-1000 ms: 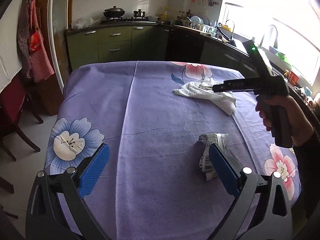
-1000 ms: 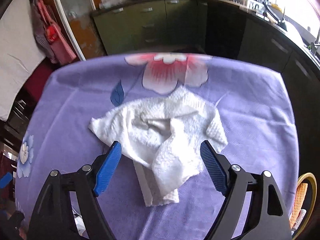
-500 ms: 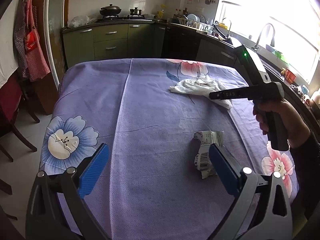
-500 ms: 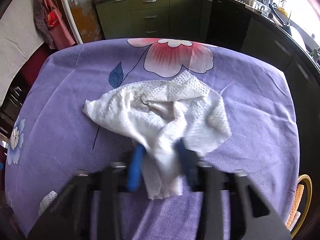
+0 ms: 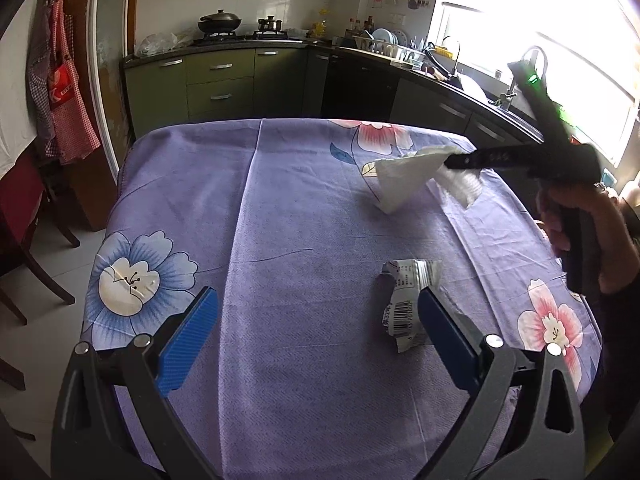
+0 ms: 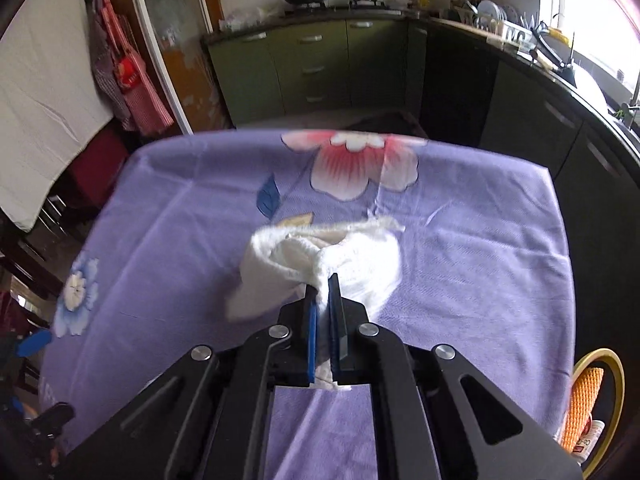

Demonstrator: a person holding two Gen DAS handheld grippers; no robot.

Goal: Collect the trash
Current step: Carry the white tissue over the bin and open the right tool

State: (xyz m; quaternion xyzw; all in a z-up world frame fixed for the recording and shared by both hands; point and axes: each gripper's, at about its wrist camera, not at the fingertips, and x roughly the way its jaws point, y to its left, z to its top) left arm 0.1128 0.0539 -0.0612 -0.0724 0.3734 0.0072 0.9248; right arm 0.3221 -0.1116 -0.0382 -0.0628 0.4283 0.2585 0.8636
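Paper towel (image 6: 320, 256), crumpled and white, is pinched between the right gripper's (image 6: 323, 284) pressed-together blue fingers (image 6: 311, 320), hanging above the purple floral tabletop (image 5: 304, 208). Left gripper's (image 5: 316, 308) fingers are spread wide and empty, a torn wrapper (image 5: 404, 304) lying just beside its right one. A yellow-rimmed bin (image 6: 600, 396) beyond the tabletop's edge holds something orange.

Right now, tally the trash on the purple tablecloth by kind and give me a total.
Paper towel: 1, pinched in the right gripper and lifted off the cloth.
Crumpled wrapper with a barcode: 1, lying on the cloth by the open left gripper.
Total: 2
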